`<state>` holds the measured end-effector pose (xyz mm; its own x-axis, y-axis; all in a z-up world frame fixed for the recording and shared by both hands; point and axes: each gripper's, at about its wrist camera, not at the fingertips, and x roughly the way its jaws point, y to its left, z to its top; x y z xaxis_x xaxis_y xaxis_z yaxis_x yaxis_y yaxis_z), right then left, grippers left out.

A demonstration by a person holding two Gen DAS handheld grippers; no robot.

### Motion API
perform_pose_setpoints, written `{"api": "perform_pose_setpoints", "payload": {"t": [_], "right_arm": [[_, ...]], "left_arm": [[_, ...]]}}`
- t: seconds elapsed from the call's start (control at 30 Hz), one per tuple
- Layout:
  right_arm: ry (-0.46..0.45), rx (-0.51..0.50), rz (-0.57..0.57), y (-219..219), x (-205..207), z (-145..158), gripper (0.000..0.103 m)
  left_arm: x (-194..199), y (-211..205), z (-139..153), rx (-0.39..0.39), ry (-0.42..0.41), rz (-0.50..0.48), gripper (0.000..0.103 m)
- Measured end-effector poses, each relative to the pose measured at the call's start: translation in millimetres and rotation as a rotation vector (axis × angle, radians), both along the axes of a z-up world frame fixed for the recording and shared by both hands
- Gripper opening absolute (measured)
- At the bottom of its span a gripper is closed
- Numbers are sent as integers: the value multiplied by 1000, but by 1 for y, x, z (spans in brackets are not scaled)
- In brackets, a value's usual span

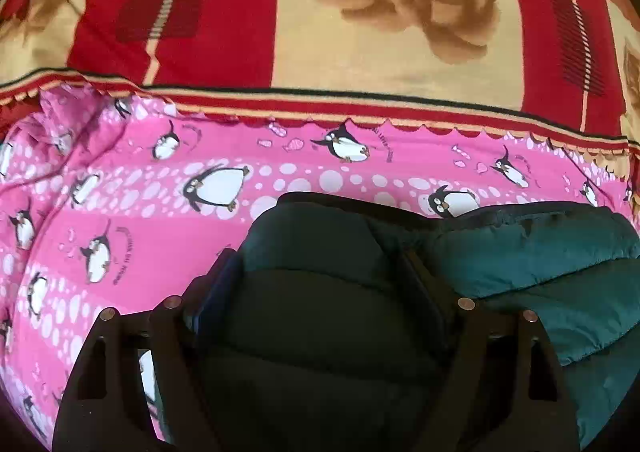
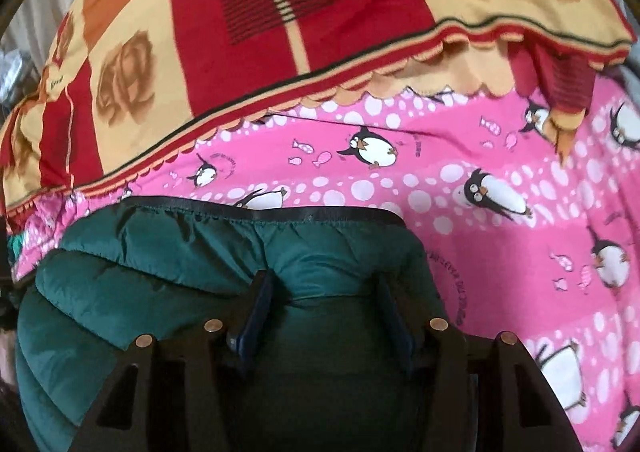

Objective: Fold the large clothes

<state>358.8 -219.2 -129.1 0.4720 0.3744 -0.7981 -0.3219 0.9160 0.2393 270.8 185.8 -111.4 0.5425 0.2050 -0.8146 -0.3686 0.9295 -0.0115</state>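
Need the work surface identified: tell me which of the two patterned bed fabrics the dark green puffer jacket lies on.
The pink penguin-print sheet, directly under the dark green puffer jacket; the red-and-cream rose blanket lies beyond it.

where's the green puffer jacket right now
The green puffer jacket lies on the pink penguin sheet, low in both wrist views, just below the red and yellow blanket.

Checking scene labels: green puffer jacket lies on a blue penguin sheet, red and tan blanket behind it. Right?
Not quite: the sheet is pink, not blue, as the right wrist view shows. The green jacket does lie on it, with the red and tan blanket behind.
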Motion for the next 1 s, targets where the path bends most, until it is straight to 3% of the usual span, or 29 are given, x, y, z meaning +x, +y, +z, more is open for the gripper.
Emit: {"api": "perform_pose_setpoints", "payload": {"t": [0.2, 0.3, 0.37, 0.47, 0.57, 0.67, 0.8, 1.0], "right_arm": [[3, 12, -10, 1, -3, 3, 54], [6, -58, 7, 2, -11, 19, 54], [-54, -78, 35, -4, -29, 47, 54], [-153, -17, 64, -26, -69, 88, 54], [-165, 53, 103, -51, -110, 105, 54], [-163, 141, 140, -77, -155, 100, 55], [-145, 180, 133, -96, -201, 67, 55], [-152, 204, 134, -108, -228, 34, 65]], "left_arm": [[0, -3, 4, 6, 32, 2, 82], [-8, -5, 25, 28, 65, -19, 82], [-28, -7, 50, 30, -18, -43, 82], [-72, -6, 83, -28, -141, -85, 82], [-122, -1, 91, -54, -179, -109, 82], [-172, 0, 82, -103, -223, -105, 82], [-221, -8, 62, -102, -309, -163, 82], [-245, -9, 26, -162, -345, -276, 82]]}}
